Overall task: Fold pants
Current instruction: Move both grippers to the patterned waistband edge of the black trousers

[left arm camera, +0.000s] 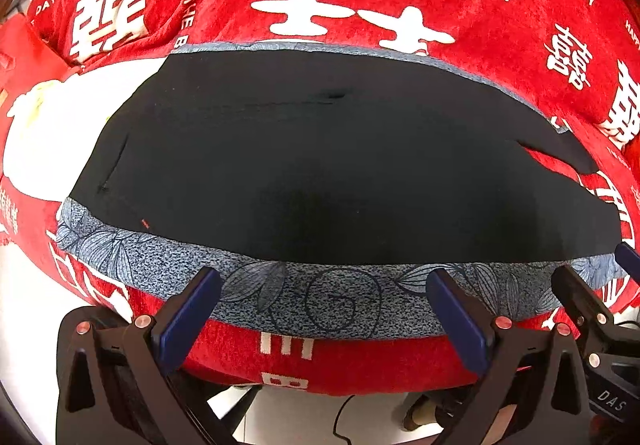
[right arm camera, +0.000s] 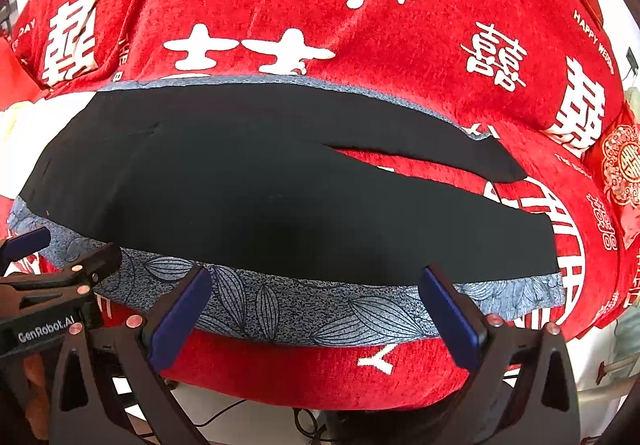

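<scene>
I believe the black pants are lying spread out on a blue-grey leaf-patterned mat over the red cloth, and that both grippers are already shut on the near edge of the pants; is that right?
Not quite. The black pants do lie spread on the blue-grey leaf-patterned mat over the red cloth, but both wrist views show the left gripper and right gripper open, holding nothing, near the mat's near edge.

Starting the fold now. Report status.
Left gripper open, right gripper open, both empty. Black pants flat on blue-grey mat, legs split rightward. Nothing on the pants.
</scene>
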Demonstrator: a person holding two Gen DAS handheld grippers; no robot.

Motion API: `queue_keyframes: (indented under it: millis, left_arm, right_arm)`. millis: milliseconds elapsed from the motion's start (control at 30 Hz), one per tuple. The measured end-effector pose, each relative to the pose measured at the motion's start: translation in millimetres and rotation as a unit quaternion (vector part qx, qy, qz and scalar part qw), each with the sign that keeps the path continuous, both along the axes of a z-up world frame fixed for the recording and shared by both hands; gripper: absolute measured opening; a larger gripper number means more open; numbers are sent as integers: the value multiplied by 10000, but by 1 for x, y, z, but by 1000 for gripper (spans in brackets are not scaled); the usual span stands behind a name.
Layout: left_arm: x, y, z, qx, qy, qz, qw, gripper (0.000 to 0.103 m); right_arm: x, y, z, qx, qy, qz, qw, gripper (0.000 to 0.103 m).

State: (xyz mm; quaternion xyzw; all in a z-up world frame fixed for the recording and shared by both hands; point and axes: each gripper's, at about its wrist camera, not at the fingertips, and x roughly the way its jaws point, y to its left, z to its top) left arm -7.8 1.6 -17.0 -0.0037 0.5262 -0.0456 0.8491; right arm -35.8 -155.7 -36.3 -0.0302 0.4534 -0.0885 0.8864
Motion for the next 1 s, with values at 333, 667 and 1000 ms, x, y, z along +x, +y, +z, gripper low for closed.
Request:
queue_keyframes:
  millis: [333,667,1000]
  left_arm:
    - [6,17,6,232,-147,188,9994,103]
    - [12,39,6,68,-91,472,9988,103]
    - [16,54,15,156,-236,532,9982,103]
  right_arm:
    - [8,16,5,-85,-32,283,9996,103]
    - [16,32,6,-161,18,487,9987,103]
    - [32,55,10,-88,58,708,9974,103]
